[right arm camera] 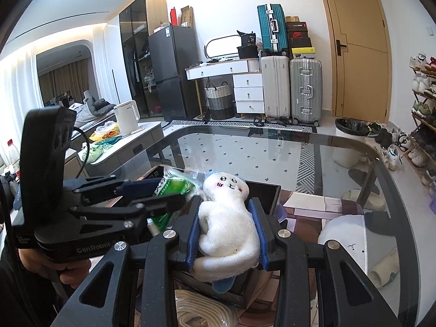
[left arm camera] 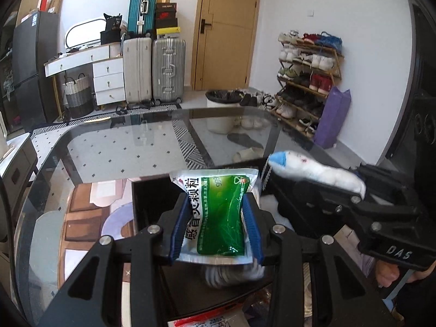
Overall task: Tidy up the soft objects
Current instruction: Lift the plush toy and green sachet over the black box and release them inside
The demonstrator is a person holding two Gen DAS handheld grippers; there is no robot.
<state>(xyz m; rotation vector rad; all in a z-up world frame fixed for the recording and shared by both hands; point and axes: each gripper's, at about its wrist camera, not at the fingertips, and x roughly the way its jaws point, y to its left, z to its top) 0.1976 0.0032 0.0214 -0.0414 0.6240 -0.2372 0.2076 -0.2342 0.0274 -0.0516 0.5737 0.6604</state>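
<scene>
Lying lengthwise along the fingers, the green sachet [left arm camera: 218, 218] is clamped by the left claw [left arm camera: 216, 227], its top end pointing away from the camera. The white plush toy [right arm camera: 227, 218] is pinched at the body by the right claw [right arm camera: 227, 231], head forward, face up. Both are held above a black box [right arm camera: 265, 190] on the glass bench [right arm camera: 354, 147]. The far half of the bench is seen bare up to its rounded edge.

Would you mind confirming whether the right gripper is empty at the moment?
No, the right gripper is shut on a white plush toy, whose body is squeezed between the blue jaws.
</scene>
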